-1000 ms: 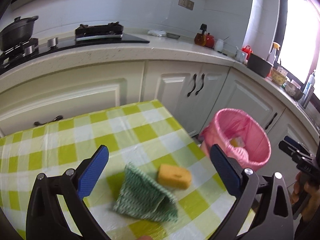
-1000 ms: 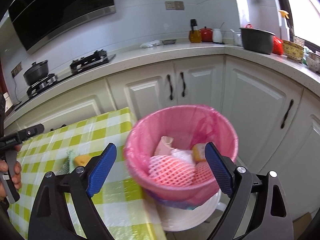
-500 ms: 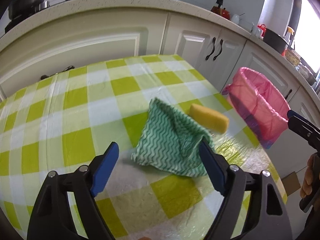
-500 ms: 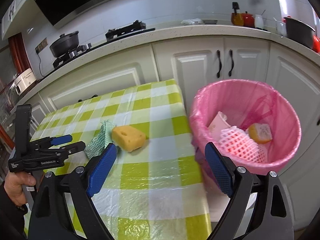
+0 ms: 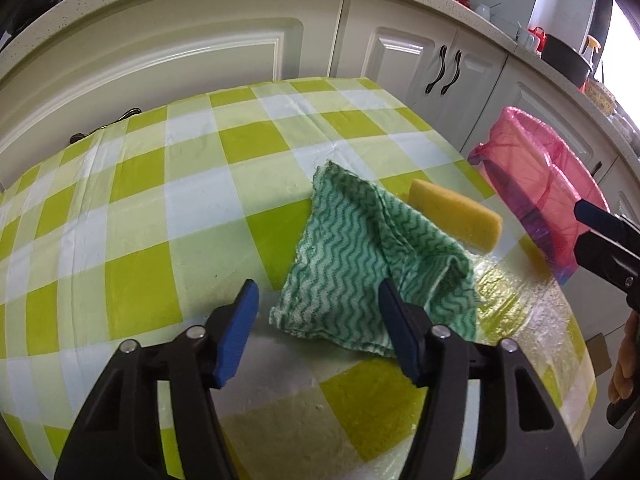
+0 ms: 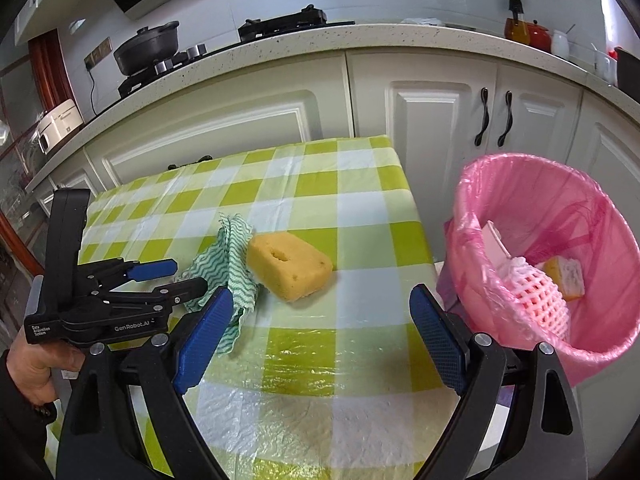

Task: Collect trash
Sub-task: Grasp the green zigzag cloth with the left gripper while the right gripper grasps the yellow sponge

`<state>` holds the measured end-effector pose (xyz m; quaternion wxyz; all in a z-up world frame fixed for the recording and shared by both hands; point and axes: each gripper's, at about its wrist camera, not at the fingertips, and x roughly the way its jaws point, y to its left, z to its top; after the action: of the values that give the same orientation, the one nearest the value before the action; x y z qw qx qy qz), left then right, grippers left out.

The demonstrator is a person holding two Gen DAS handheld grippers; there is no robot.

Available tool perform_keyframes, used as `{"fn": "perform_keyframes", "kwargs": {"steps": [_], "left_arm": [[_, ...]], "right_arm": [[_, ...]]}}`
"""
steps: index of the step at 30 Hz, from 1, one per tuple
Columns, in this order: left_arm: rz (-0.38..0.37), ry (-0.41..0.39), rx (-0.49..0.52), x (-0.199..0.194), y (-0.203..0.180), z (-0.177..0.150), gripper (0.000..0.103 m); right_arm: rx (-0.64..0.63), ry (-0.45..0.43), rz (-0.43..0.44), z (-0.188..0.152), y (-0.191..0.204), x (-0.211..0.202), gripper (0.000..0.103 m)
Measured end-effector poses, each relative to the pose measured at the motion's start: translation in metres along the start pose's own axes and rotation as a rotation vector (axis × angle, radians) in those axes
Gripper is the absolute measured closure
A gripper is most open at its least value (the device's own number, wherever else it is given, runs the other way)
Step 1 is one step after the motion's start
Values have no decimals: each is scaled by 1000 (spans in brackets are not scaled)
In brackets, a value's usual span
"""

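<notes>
Near corner of green cloth (image 5: 372, 256) hidden behind left gripper's (image 5: 318, 332) right finger. Pink-lined bin (image 5: 536, 184) partly covered by right gripper (image 5: 600, 232), interior unseen in left view. Bin base (image 6: 500, 396) hidden.

We are counting one green cloth (image 5: 372, 268) and one yellow sponge (image 6: 289, 266) ahead of the tongs, one pink-lined bin (image 6: 552, 264) rightward, holding perhaps three scraps.
</notes>
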<state>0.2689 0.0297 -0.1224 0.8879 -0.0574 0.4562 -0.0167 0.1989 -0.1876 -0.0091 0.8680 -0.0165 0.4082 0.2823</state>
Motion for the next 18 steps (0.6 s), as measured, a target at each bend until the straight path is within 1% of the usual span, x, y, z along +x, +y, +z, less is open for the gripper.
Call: {"fn": "perform_keyframes", "kwargs": {"steps": [1, 3, 4, 6, 7, 12, 18], "left_arm": [[5, 4, 8, 2, 0, 0, 52], [9, 10, 20, 6, -1, -1, 64], [16, 5, 24, 6, -1, -2, 67], [20, 3, 24, 6, 0, -3, 79], [17, 5, 24, 6, 1, -2, 82], [14, 6, 28, 5, 6, -2, 91], [-4, 8, 29, 5, 8, -2, 94]], "right_arm": [[-4, 3, 1, 1, 1, 3, 18], [-12, 8, 0, 3, 4, 8, 18], [-16, 13, 1, 4, 4, 11, 18], [-20, 21, 1, 5, 6, 18, 18], [-22, 25, 3, 6, 7, 21, 18], [-39, 49, 20, 12, 11, 39, 18], [-12, 90, 50, 21, 6, 60, 18]]}}
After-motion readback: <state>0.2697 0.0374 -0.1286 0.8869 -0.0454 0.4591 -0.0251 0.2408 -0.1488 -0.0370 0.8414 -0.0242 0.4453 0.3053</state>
